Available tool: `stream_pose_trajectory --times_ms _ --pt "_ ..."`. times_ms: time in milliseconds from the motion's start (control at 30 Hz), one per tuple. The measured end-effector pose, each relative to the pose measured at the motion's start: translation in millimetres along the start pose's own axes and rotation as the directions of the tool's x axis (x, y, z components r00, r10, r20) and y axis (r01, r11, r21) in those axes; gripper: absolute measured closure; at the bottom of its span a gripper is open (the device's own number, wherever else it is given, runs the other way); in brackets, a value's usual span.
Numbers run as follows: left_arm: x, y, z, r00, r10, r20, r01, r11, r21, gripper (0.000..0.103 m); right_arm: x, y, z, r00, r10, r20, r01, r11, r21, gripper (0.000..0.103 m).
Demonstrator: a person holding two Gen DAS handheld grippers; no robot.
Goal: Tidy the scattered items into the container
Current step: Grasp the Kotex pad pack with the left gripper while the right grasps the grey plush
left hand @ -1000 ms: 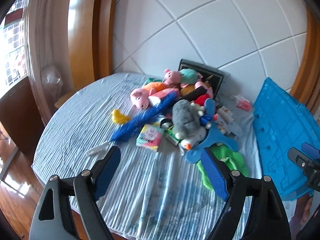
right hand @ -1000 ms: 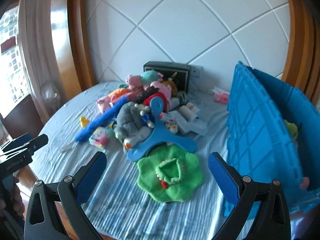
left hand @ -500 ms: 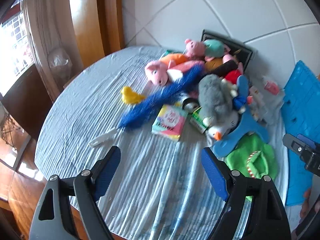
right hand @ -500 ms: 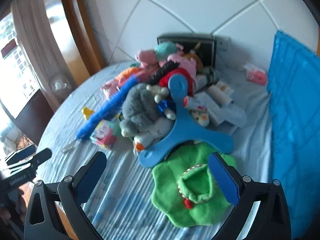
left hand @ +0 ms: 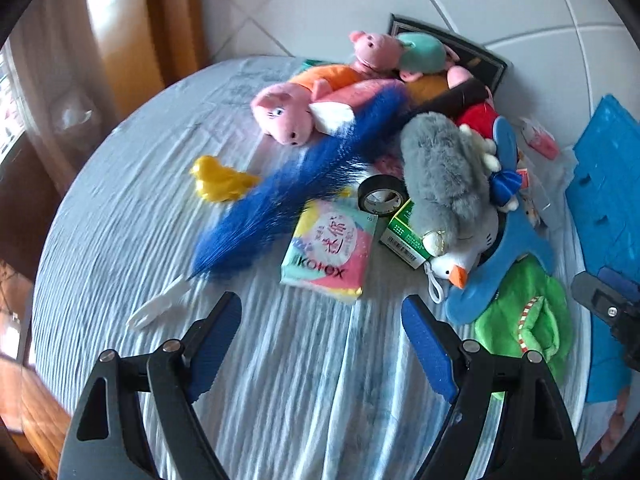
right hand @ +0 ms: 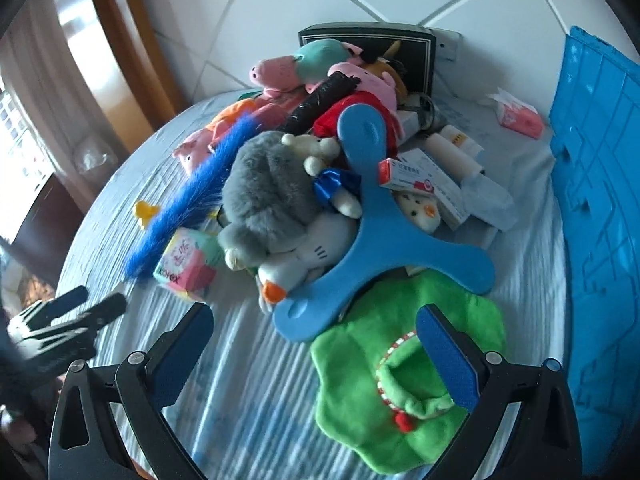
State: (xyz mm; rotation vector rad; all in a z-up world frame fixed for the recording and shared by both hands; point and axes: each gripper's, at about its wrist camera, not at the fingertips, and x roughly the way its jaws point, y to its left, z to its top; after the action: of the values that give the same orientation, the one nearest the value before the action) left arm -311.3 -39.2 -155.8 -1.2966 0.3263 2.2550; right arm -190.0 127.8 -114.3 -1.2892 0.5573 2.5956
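A pile of items lies on the round table: pink pig plush (left hand: 286, 118), blue feather duster (left hand: 296, 192), yellow duck (left hand: 218, 178), Kotex pack (left hand: 332, 248), tape roll (left hand: 380, 196), grey plush (left hand: 444, 184), blue three-armed toy (right hand: 376, 220), green plush (right hand: 400, 372). The blue crate (right hand: 600, 220) stands at the right. My left gripper (left hand: 322, 320) is open and empty, just short of the Kotex pack. My right gripper (right hand: 314, 328) is open and empty, over the blue toy's near arm and the green plush.
A black framed box (right hand: 400, 40) leans on the tiled wall behind the pile. Medicine boxes (right hand: 420, 180) and a pink tissue pack (right hand: 518, 114) lie near the crate. A white plastic fork (left hand: 160, 308) lies by the duster's tip. The table edge (left hand: 44, 264) curves at the left.
Both grippers have moved forward and down toward the pile, so the items look larger and nearer. Both stay open and empty.
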Motion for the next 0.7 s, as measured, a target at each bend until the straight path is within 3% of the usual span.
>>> stream_pose_trajectory --times_ms 300,500,533,667,700 --pt "69.0 -5.8 26.0 0.993 -0.047 -0.104 0.058 0.993 0.107 0.021 35.8 23.5 14.3 0.998 -0.045 -0.037 0.046 0.999 0.024 0.000" --pt "111.3 -4.3 33.4 0.982 -0.064 -0.177 0.087 0.989 0.120 0.021 65.5 29.8 25.8 0.995 -0.059 -0.074 0.060 0.998 0.016 0.003" --pt "114.9 -3.9 34.3 0.981 -0.064 -0.181 0.087 0.989 0.121 0.024 72.1 30.5 29.1 0.995 -0.061 -0.081 0.063 0.998 0.013 0.009" --pt "129.2 -5.6 41.3 0.980 -0.071 -0.184 0.098 0.985 0.143 0.026 89.2 38.1 47.5 0.995 -0.051 -0.084 0.051 0.999 -0.007 0.010" --pt "131.8 -7.7 43.6 0.983 -0.064 -0.173 0.093 0.982 0.162 0.032 91.8 39.9 51.1 0.995 -0.051 -0.083 0.050 0.999 -0.013 0.010"
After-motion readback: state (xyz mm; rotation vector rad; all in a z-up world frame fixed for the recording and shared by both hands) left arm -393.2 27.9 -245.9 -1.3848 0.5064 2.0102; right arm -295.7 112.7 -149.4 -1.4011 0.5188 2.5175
